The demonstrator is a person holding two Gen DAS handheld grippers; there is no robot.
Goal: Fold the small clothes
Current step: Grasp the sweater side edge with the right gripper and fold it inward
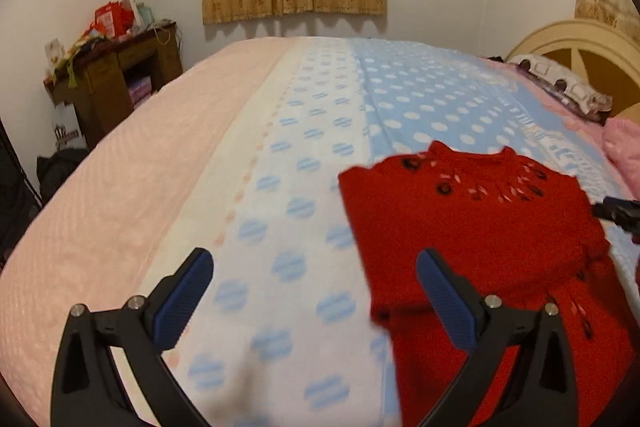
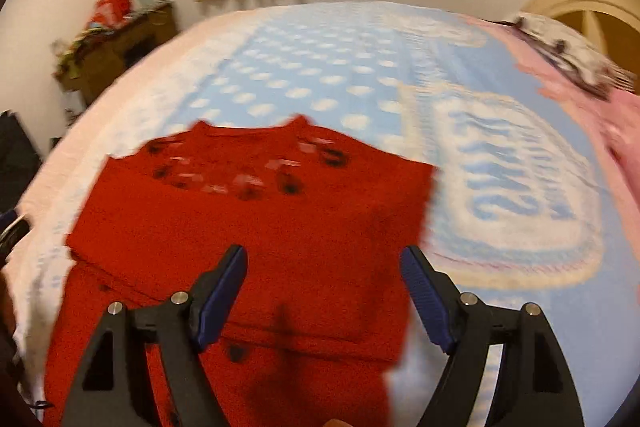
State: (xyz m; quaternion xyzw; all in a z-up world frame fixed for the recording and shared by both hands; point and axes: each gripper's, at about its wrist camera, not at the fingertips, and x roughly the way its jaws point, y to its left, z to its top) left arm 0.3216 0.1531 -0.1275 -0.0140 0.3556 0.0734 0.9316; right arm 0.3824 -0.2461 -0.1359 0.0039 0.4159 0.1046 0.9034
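A small red knitted sweater point(image 1: 472, 227) with dark and pale trim near the collar lies partly folded on the bed. It also shows in the right wrist view point(image 2: 248, 227), blurred. My left gripper point(image 1: 316, 267) is open and empty above the blanket, just left of the sweater's edge. My right gripper point(image 2: 322, 263) is open and empty, held above the sweater's right half. The tip of the right gripper point(image 1: 616, 213) shows at the sweater's right side in the left wrist view.
The bed carries a blue and white dotted blanket point(image 1: 320, 131) over a pink cover point(image 1: 120, 187). A headboard point(image 1: 580, 43) and a pillow point(image 1: 560, 83) are at the right. A cluttered wooden cabinet point(image 1: 116, 75) stands at the far left by the wall.
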